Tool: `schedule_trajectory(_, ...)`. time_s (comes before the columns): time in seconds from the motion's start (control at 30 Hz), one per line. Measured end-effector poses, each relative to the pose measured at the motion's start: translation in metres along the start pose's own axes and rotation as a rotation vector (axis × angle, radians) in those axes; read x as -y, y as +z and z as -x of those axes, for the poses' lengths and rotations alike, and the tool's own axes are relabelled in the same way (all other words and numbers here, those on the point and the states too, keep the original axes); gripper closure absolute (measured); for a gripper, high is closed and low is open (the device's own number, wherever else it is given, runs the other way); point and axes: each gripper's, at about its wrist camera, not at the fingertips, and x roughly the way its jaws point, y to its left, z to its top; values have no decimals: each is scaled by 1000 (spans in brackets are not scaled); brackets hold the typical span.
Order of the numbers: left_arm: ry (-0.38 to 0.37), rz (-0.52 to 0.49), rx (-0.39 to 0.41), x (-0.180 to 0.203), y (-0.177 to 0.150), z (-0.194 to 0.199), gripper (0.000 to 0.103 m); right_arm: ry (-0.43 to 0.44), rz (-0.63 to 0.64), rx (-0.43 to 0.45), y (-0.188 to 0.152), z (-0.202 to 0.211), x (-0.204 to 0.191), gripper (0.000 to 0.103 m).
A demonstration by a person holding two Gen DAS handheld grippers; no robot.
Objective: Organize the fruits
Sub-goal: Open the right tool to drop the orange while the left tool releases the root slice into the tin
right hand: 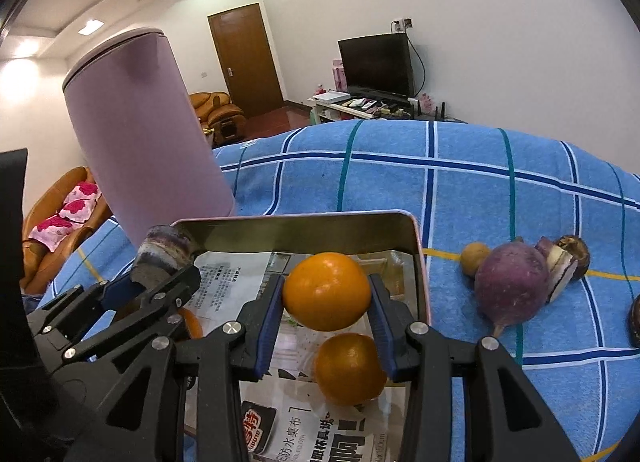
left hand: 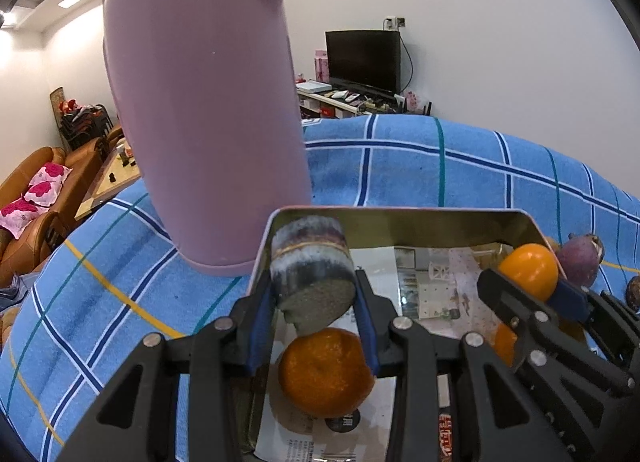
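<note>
- Over the metal tray (right hand: 418, 262), held up in the right gripper (right hand: 326, 298): a smooth orange (right hand: 326, 292), jaws closed on both its sides.
- Under that orange, lying on the newspaper (right hand: 236, 274) in the tray: a second orange (right hand: 350, 368).
- Between the jaws of the left gripper (left hand: 316, 302), squeezed tight: a cut chunk of sugarcane (left hand: 310, 274), purple and white skin, grey cut face toward the camera, lifted over the tray's left side.
- Just below the chunk, resting in the tray: a bumpy mandarin (left hand: 326, 372).
- Side by side over the tray: both grippers, close but apart.
- Right of the tray, on the blue checked cloth (right hand: 480, 190) over the table: a round purple fruit (right hand: 512, 286), a small tan fruit (right hand: 474, 258) touching it, a cut purple piece (right hand: 558, 266) and a dark round one (right hand: 576, 252) just beside.
- Behind the tray's left corner, standing tall: a pink kettle (left hand: 204, 102).
- Far back by the wall: a black TV (right hand: 378, 64), a brown door (right hand: 244, 58), and orange sofas (left hand: 36, 214) with flowered pillows.
</note>
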Motion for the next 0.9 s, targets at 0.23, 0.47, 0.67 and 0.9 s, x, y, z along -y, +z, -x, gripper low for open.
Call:
schedule_trajectory(0.23, 0, -1, 1, 0, 0, 0, 63, 78, -54, 33, 1, 5, 9, 57)
schedule_trajectory(0.47, 6, -8, 12, 2, -2, 3, 63, 54, -74, 148, -3, 28, 11, 52)
schedule_trajectory(0.67, 10, -16, 23, 4, -3, 4, 63, -74, -44, 269, -8, 53, 6, 43)
schedule_trajectory(0.9, 21, -18, 78, 6, -4, 15, 29, -172, 14, 348, -15, 70, -1, 32)
